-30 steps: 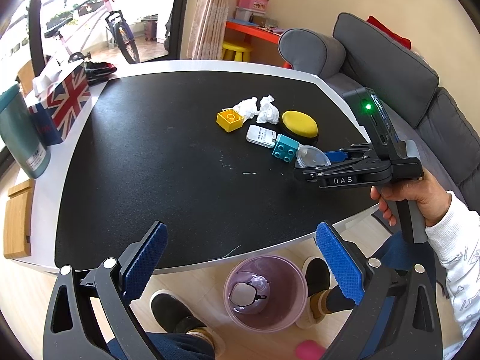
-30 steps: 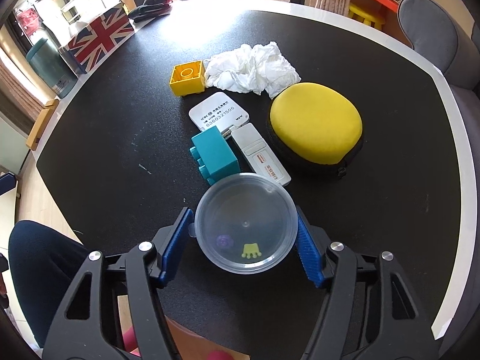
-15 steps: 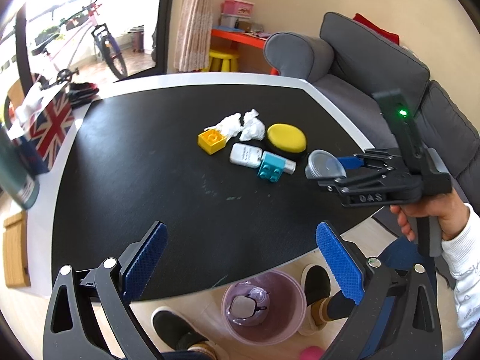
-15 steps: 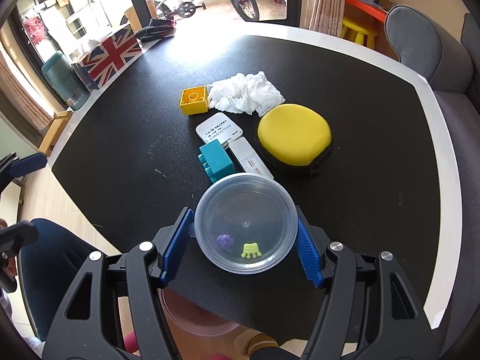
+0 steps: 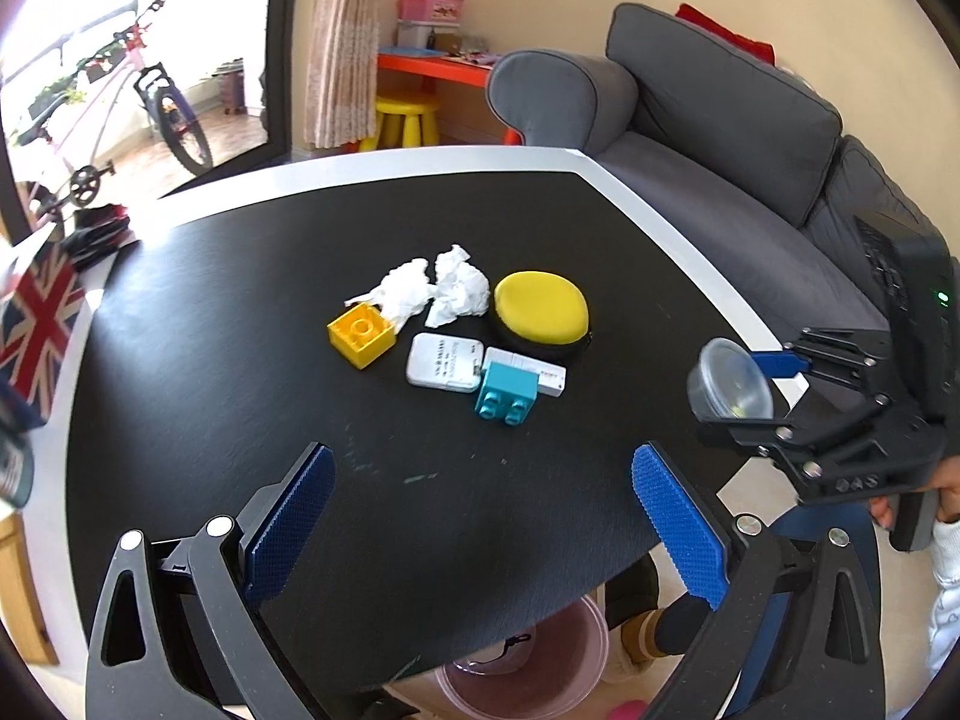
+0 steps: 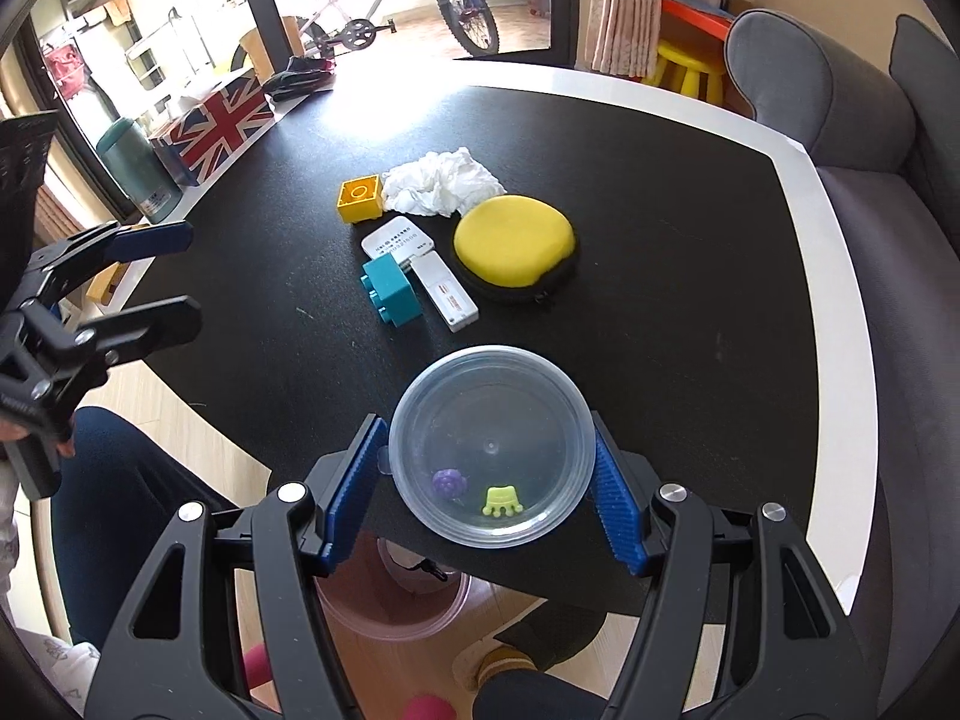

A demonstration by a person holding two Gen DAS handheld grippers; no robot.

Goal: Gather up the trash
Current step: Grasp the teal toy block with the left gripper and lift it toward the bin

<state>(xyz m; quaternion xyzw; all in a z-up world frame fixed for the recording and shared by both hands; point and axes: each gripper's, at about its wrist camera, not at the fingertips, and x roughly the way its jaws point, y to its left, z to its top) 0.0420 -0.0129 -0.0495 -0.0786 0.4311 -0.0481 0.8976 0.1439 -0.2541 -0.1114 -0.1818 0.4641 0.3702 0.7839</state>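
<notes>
My right gripper (image 6: 489, 498) is shut on a clear plastic cup (image 6: 489, 447) with small purple and green bits inside, held in the air above the table's near edge; it also shows in the left wrist view (image 5: 729, 381). Crumpled white tissues (image 5: 435, 291) lie mid-table and show in the right wrist view too (image 6: 441, 183). A pink bin (image 6: 393, 603) stands on the floor under the table edge, partly hidden; it shows at the bottom of the left wrist view (image 5: 522, 669). My left gripper (image 5: 480, 525) is open and empty above the near table.
On the black table (image 5: 210, 390) lie a yellow brick (image 5: 362, 333), a teal brick (image 5: 506, 390), a white card (image 5: 444, 360), a white stick (image 5: 534, 369) and a yellow round case (image 5: 540, 306). A Union Jack box (image 6: 219, 117), a grey sofa (image 5: 720, 138).
My right gripper has lifted the clear cup off the table and drawn it back toward the near edge. My left gripper has risen and moved forward over the table.
</notes>
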